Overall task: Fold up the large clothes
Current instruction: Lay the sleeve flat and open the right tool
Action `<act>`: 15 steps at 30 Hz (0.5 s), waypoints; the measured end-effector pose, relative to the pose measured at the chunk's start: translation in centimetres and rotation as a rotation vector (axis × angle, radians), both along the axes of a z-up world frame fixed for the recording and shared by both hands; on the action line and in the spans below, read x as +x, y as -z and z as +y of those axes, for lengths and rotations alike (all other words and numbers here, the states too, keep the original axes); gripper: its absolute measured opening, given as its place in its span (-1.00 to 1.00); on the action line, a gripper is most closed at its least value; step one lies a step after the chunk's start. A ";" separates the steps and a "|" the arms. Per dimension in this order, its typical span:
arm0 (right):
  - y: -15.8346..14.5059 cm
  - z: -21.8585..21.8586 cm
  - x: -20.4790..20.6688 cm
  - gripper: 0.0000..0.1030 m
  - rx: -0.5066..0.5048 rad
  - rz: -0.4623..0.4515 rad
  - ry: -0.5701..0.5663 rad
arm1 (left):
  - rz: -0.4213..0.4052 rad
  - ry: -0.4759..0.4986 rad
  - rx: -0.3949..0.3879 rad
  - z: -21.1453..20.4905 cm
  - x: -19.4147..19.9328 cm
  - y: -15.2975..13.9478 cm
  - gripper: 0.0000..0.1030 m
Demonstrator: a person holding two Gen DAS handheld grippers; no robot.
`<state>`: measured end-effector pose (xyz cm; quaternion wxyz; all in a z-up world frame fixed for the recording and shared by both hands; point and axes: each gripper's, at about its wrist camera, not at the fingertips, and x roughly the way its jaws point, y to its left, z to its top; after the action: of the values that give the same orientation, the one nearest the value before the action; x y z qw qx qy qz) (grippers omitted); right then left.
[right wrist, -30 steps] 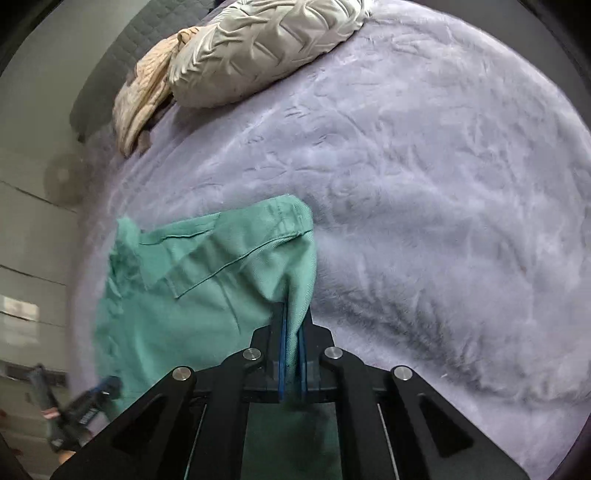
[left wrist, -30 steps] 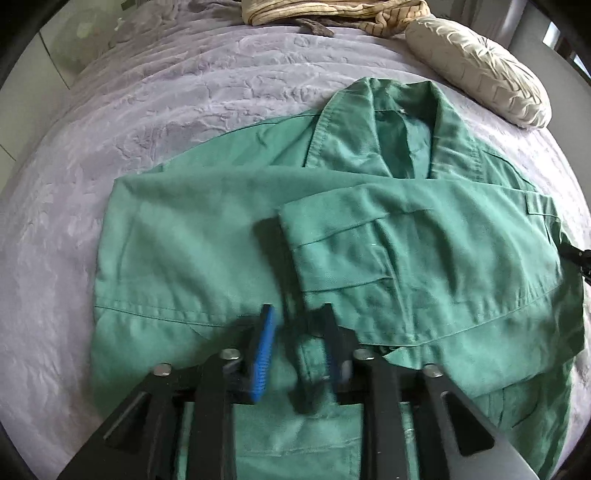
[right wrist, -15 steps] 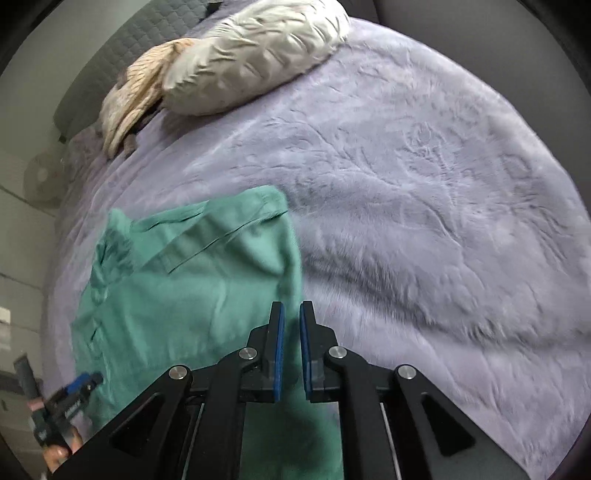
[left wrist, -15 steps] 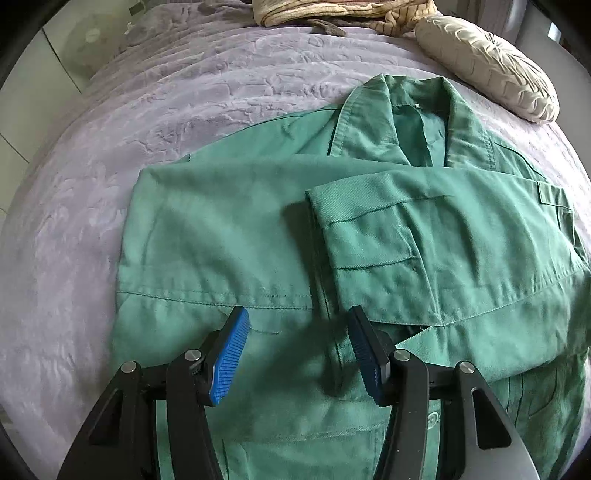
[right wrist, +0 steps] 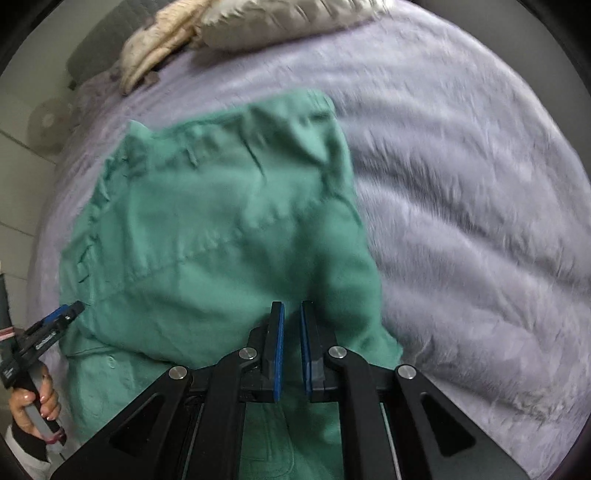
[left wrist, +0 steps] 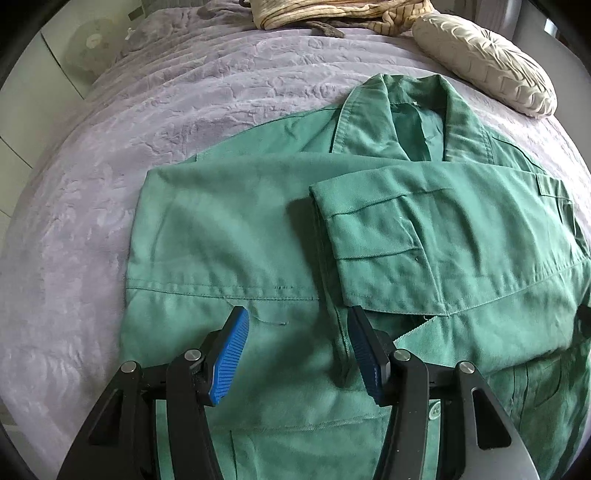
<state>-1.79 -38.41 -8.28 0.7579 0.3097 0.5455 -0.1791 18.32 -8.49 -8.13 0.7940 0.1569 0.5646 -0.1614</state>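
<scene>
At six o'clock in the left wrist view, the left gripper point(left wrist: 297, 332) hangs over the green jacket point(left wrist: 229, 236), its blue pads point(left wrist: 229, 354) spread apart after just opening, with cloth below them but nothing pinched. The jacket lies flat on the lilac bedspread point(left wrist: 122, 122), filling the middle of the view: one sleeve point(left wrist: 424, 236) is folded across the chest towards three o'clock, its cuff near the centre, and the collar point(left wrist: 406, 110) lies open at one o'clock. Beyond it, a cream cushion point(left wrist: 487, 62) sits at two o'clock and a bundle of beige striped fabric point(left wrist: 332, 14) at twelve.

In the blurred right wrist view, the right gripper point(right wrist: 291, 325) points down over the jacket's near edge — its pads stand a narrow slit apart and hold nothing. At eight o'clock a hand point(right wrist: 33, 406) grasps the other tool's handle beside the cloth. The bedspread stretches from three o'clock up to the cushion at twelve.
</scene>
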 end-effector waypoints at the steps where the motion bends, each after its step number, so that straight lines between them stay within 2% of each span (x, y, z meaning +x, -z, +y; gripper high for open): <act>1: 0.4 -0.2 -0.3 -0.82 0.022 0.001 0.012 | -0.001 0.002 0.001 0.0 0.0 0.0 0.11; 15: -1.4 1.2 -2.0 -0.82 0.033 0.001 0.015 | -0.016 0.008 0.022 0.0 -1.4 -1.4 0.11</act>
<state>-3.78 -37.25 -6.86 0.7510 0.3261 0.5465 -0.1761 16.93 -8.45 -6.70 0.7961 0.1692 0.5594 -0.1572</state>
